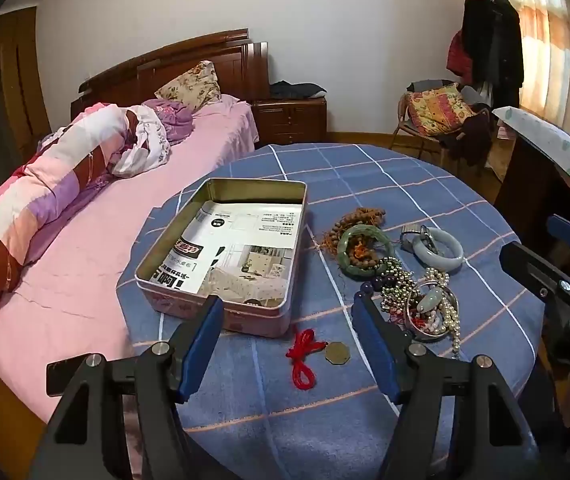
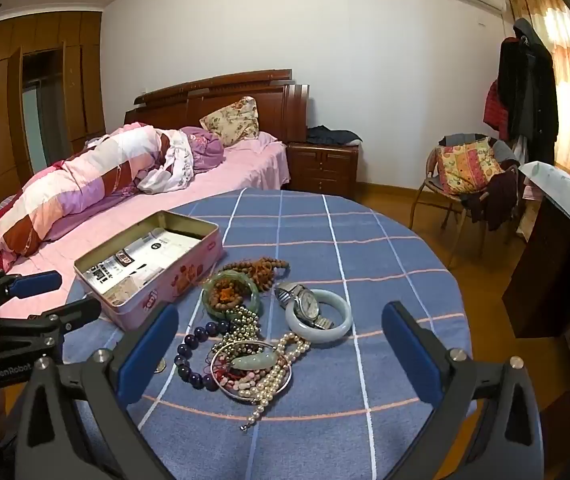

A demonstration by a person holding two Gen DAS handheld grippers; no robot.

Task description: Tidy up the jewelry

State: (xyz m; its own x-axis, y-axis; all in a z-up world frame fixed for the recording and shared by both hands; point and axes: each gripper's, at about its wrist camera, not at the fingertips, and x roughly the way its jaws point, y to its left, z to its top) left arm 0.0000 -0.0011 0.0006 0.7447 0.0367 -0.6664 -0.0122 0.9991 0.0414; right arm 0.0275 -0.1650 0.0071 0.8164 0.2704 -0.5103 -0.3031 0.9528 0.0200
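An open pink tin box [image 1: 221, 256] [image 2: 153, 276], lined with printed paper, stands on the round table with a blue checked cloth [image 1: 365, 184] [image 2: 365, 240]. To its right lies a jewelry pile: a green bangle [image 1: 365, 252] [image 2: 229, 293] with brown beads, a pale jade bangle [image 1: 438, 249] [image 2: 319, 316], a watch [image 2: 305, 300], a pearl necklace [image 2: 273, 380], a purple bead bracelet [image 2: 197, 354]. A red cord [image 1: 303, 358] with a coin [image 1: 337, 353] lies near the tin. My left gripper [image 1: 287, 320] is open and empty above the cord. My right gripper [image 2: 281, 332] is open and empty above the pile.
A bed [image 2: 133, 200] with pink bedding lies left of the table. A nightstand [image 2: 323, 166] stands behind. A chair [image 2: 469, 176] with cushions and clothes stands at the right, beside a dark desk [image 2: 557, 264]. A coat rack [image 2: 529, 72] stands by the curtained window.
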